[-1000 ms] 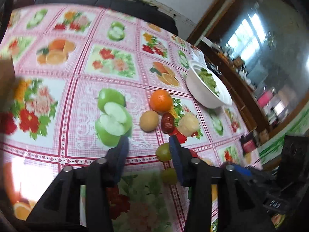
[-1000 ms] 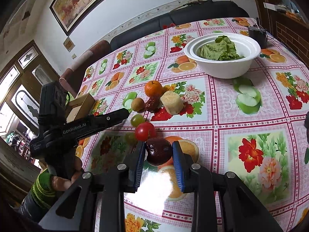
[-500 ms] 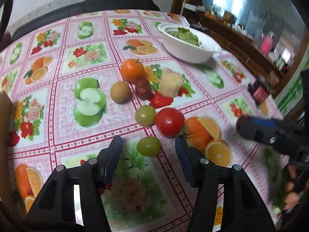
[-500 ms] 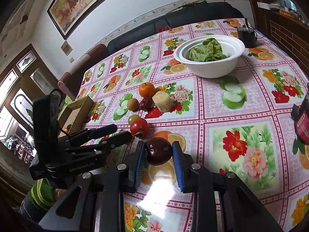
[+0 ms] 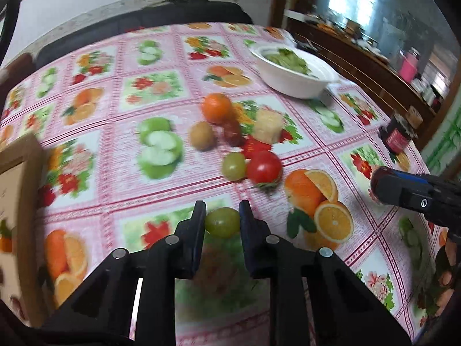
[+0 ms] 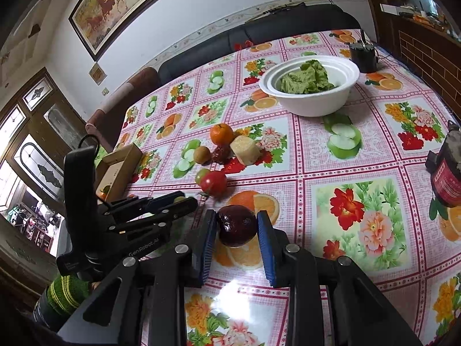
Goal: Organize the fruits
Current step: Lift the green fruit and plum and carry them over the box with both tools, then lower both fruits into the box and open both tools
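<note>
Fingers first: my left gripper point(image 5: 222, 222) has its black, blue-padded jaws drawn in on a small, smooth green grape point(image 5: 222, 221), both pads against its sides. My right gripper point(image 6: 236, 225) is closed the same way on a dark purple plum point(image 6: 236, 225), round and glossy, pinched between ribbed blue pads low over the tablecloth point(image 6: 360, 150). I cannot tell whether either fruit is touching the cloth.

Just beyond the left jaws, a second green grape point(image 5: 234, 165) sits touching a shiny red tomato point(image 5: 264, 167) with a green stem trailing beneath it. Farther on is a tight cluster: a fuzzy brown kiwi point(image 5: 201, 135), a wrinkled dark red fruit point(image 5: 232, 132), a dimpled orange point(image 5: 216, 107) and a pale yellow, blocky chunk point(image 5: 268, 125) that I cannot identify. This view is blurred, so finer texture is lost.

The cloth is glossy plastic, pink-checked, printed with squares of apples, oranges and flowers. Toward the far side stands a white, smooth-walled bowl point(image 6: 314, 105) heaped with crumpled green leaves. A shallow cardboard box point(image 6: 118, 170) lies at the left edge of the table, and a dark jar with a red label point(image 6: 445, 176) stands at the right edge.
</note>
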